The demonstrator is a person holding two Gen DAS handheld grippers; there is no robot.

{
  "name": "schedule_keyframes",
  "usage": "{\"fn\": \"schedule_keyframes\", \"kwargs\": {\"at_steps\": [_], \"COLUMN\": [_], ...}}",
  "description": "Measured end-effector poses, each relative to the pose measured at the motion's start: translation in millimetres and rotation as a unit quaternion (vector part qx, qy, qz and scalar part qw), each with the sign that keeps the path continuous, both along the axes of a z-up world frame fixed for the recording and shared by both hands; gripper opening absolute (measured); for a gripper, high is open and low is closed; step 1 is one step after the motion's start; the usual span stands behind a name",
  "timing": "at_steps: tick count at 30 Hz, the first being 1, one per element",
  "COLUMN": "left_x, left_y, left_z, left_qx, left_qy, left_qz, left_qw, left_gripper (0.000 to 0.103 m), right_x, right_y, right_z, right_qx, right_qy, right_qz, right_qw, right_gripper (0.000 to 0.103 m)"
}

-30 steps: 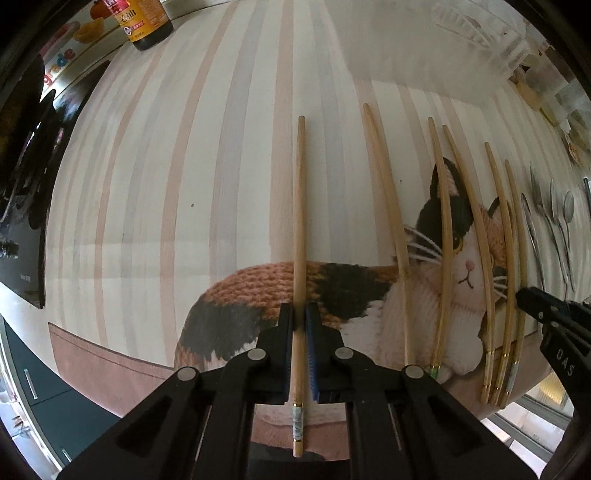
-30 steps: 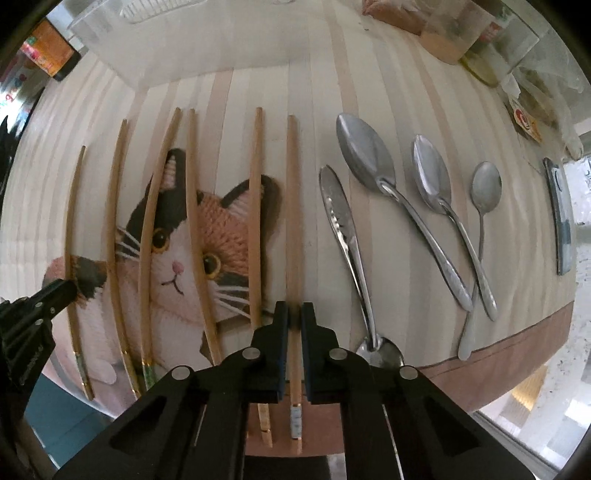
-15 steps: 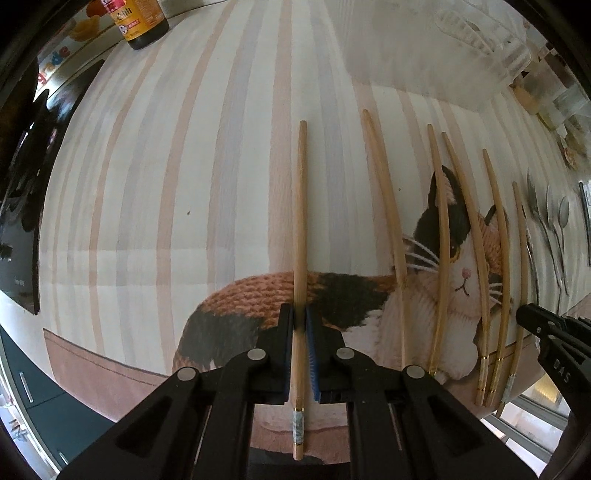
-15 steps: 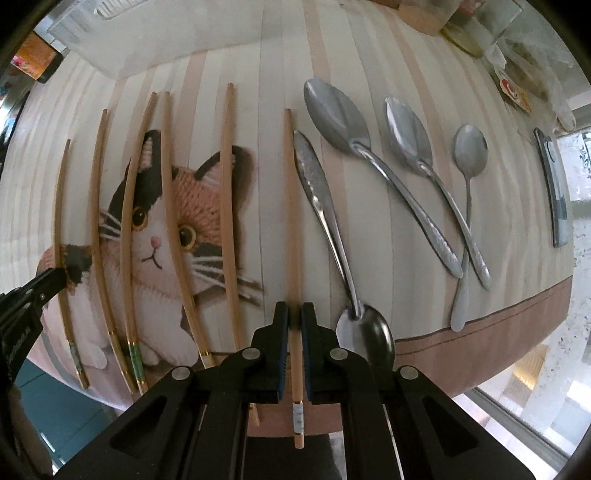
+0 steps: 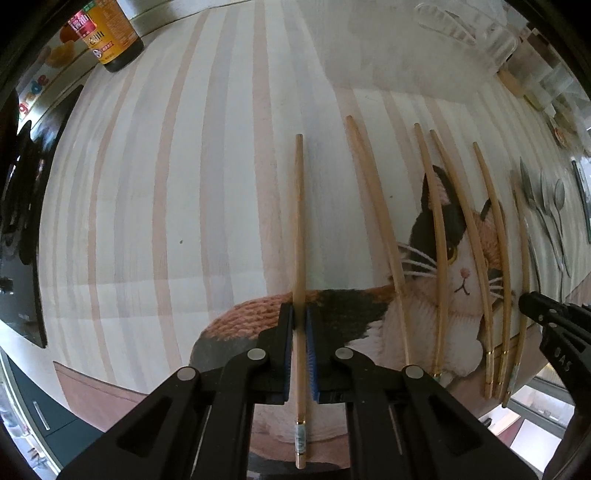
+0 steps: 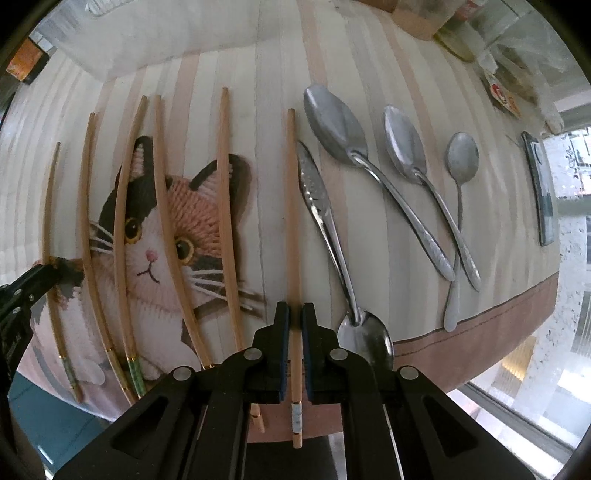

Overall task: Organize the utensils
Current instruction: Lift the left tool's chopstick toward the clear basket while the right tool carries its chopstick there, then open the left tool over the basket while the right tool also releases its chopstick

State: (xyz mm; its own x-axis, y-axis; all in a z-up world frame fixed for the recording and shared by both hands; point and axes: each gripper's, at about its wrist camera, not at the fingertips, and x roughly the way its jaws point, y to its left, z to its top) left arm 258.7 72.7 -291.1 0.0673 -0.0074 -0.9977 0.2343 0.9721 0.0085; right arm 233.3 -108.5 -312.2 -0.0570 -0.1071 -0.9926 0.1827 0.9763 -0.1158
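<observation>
Several wooden chopsticks lie side by side on a striped cloth with a cat picture (image 5: 461,273). My left gripper (image 5: 300,317) is shut on the leftmost chopstick (image 5: 298,221), which points away from me. My right gripper (image 6: 296,314) is shut on the rightmost chopstick (image 6: 291,206), just left of metal tongs (image 6: 321,218). Three spoons (image 6: 369,162) lie right of the tongs. The right gripper also shows at the right edge of the left wrist view (image 5: 532,299); the left gripper shows at the left edge of the right wrist view (image 6: 51,271).
A dark sauce bottle (image 5: 110,37) stands at the far left. A clear plastic container (image 5: 461,33) and jars (image 6: 424,18) sit along the back. A dark flat object (image 6: 541,192) lies at the right. The cloth's front edge (image 6: 480,332) is near.
Both held chopsticks have shifted outward, apart from the other chopsticks: the left one further left, the right one further right toward the tongs.
</observation>
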Motion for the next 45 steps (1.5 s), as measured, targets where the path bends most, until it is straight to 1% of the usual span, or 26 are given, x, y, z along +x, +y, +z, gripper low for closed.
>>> {"fn": "schedule_keyframes", "kwargs": {"at_steps": [3,5,8,11,14,15,17,19,21,22,24,26,28,29,31,33,36,38,39,41,42,43,44,45], "left_x": [1,5,11,19,25,35,35,52,81,90,116,150,179,191,210,228,239,245,247,247,246,248,247,246], "left_y": [-1,-1,-1,-2,-2,-6,-13,-20,-29,-32,-37,-46,-55,-60,-69,-74,-78,-77,-77,-73,-69,-66,-62,-58], "left_z": [10,25,51,80,110,124,144,163,181,185,189,186,177,172,158,142,125,120,120,123,125,128,130,132], "left_qx": [0.0,0.0,-0.001,-0.013,-0.036,-0.047,-0.071,-0.095,-0.126,-0.137,-0.15,-0.154,-0.155,-0.155,-0.155,-0.155,-0.152,-0.149,-0.14,-0.127,-0.12,-0.113,-0.102,-0.09], "left_qy": [-0.011,-0.025,-0.048,-0.069,-0.089,-0.096,-0.105,-0.111,-0.107,-0.102,-0.093,-0.077,-0.058,-0.047,-0.022,0.002,0.028,0.031,0.026,0.015,0.005,-0.004,-0.015,-0.027], "left_qz": [0.004,0.008,0.018,0.031,0.042,0.044,0.049,0.052,0.057,0.057,0.057,0.061,0.068,0.068,0.07,0.074,0.081,0.084,0.08,0.085,0.087,0.088,0.09,0.092], "left_qw": [0.9999,0.9997,0.9987,0.997,0.9945,0.9933,0.9908,0.9879,0.9846,0.9836,0.9825,0.9832,0.9838,0.9844,0.9851,0.9851,0.9847,0.9849,0.9865,0.9881,0.989,0.9896,0.9905,0.9913], "left_gripper": [0.005,0.005,0.005,0.005,0.005,0.005,0.005,0.005,0.005,0.005,0.005,0.005,0.005,0.005,0.005,0.005,0.005,0.006,0.007,0.012,0.015,0.023,0.038,0.046], "right_x": [-8,-9,-9,-9,-9,-5,7,22,47,57,92,124,155,174,197,223,249,260,264,269,270,270,269,268], "right_y": [-4,-5,-4,0,7,9,7,-3,-10,-14,-17,-24,-28,-29,-31,-36,-40,-39,-40,-40,-42,-45,-48,-52], "right_z": [8,18,34,58,84,95,114,129,152,160,175,177,177,174,165,150,127,116,113,112,113,114,116,115], "right_qx": [0.024,0.035,0.046,0.064,0.085,0.093,0.115,0.136,0.164,0.172,0.188,0.198,0.212,0.218,0.225,0.237,0.232,0.235,0.234,0.225,0.228,0.231,0.23,0.228], "right_qy": [-0.011,-0.024,-0.044,-0.063,-0.08,-0.089,-0.106,-0.12,-0.137,-0.143,-0.152,-0.152,-0.139,-0.127,-0.112,-0.084,-0.06,-0.044,-0.043,-0.044,-0.05,-0.055,-0.06,-0.064], "right_qz": [-0.028,-0.036,-0.03,-0.017,-0.005,0.001,0.006,0.007,0.004,0.004,0.006,0.008,0.005,0.006,0.004,0.006,0.008,0.007,0.006,0.008,0.007,0.004,0.001,-0.002], "right_qw": [0.999,0.998,0.998,0.996,0.993,0.992,0.988,0.983,0.977,0.975,0.97,0.968,0.967,0.968,0.968,0.968,0.971,0.971,0.971,0.973,0.972,0.971,0.971,0.972], "right_gripper": [0.007,0.007,0.007,0.007,0.007,0.007,0.006,0.006,0.007,0.007,0.006,0.006,0.006,0.006,0.006,0.006,0.007,0.007,0.007,0.011,0.021,0.03,0.033,0.035]}}
